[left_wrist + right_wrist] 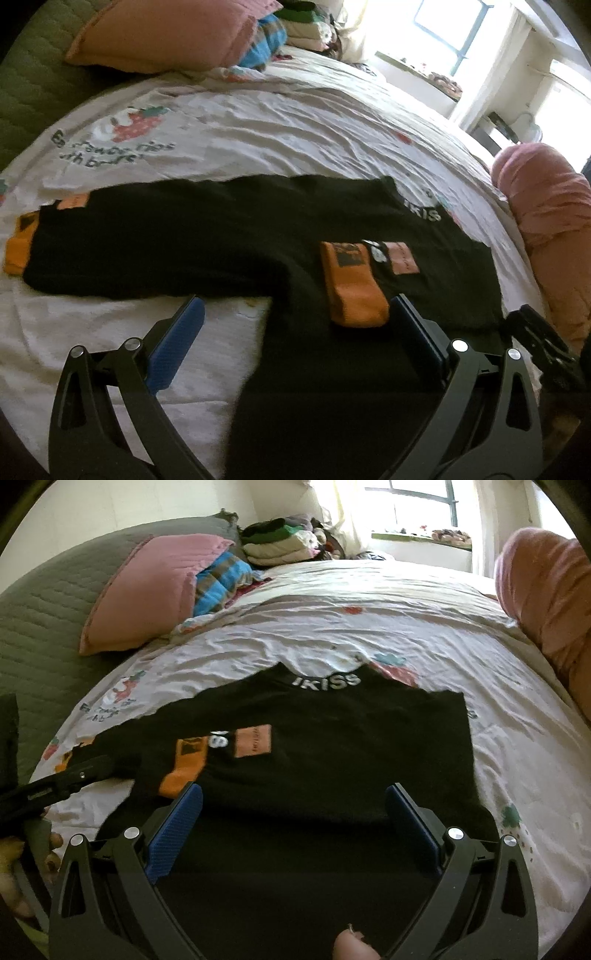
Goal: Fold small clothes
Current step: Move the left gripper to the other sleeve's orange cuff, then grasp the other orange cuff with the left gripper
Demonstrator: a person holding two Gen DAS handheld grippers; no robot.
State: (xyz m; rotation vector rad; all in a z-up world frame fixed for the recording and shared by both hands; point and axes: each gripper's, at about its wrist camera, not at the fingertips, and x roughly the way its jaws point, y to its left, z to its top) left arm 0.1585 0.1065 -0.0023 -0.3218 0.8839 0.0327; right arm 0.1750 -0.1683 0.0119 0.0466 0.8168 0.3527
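nearest in the right wrist view, the right gripper [293,805] stands with its blue pads wide apart and nothing between them, poised over the near hem of the black top [332,746], so the cloth lies straight ahead of and under those jaws. the left gripper [295,317] is likewise spread wide and holds nothing; one blue pad is over bare sheet, the other beside the orange cuff [354,291] of the sleeve that is folded in over the body. the top lies flat on the white printed bedsheet [369,627], back up, collar with its white lettering at the far edge, hem toward the person. its body runs away from both grippers, while the other sleeve stretches out to the left, its orange cuff [20,243] at the far left end, well apart from either gripper. that outstretched sleeve is the part not yet folded, as i judge it, and the left gripper is plainly the nearer one to it; its long axis runs crosswise to the left jaws, so a reach leftward along the sleeve seems called for. beyond the top are a pink pillow [147,590], a striped blue cloth [218,583] and a stack of folded clothes [280,542] near the window.
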